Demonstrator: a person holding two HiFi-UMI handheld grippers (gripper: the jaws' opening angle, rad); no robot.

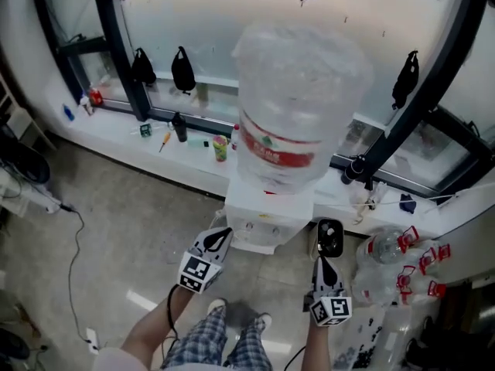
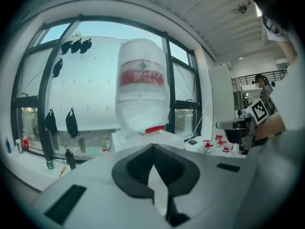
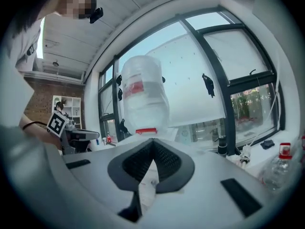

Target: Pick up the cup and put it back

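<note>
**Left gripper** (image 2: 152, 146): jaws pressed together at the tips, nothing between them. Held level, near the front left of the dispenser.

**Right gripper** (image 3: 152, 141): jaws likewise closed tip to tip and empty. Held level, near the front right of the dispenser.

**Cup** (image 1: 220, 148): one small upright container, green body with a pink band, standing on the window ledge (image 1: 116, 134) just left of the dispenser and farther off than both grippers. It is too small in the view to be sure it is the cup, and its rim and contents cannot be made out. It is well apart from either gripper.

**Water dispenser** (image 1: 267, 224): white cabinet against the ledge, directly beyond the two grippers.

**Water bottle** (image 1: 290, 91): large clear bottle with a red label band, seated upside down on the dispenser.

**Black bottle** (image 1: 179, 127): upright on the ledge, left of the cup.

**Screwdriver** (image 1: 165, 141): yellow handle, lying on the ledge left of the black bottle.

**Empty bottles** (image 1: 402, 261): clear plastic with red caps, heaped on the floor right of the dispenser.

**Black bags** (image 1: 183, 69): hanging against the window pane above the ledge.
</note>
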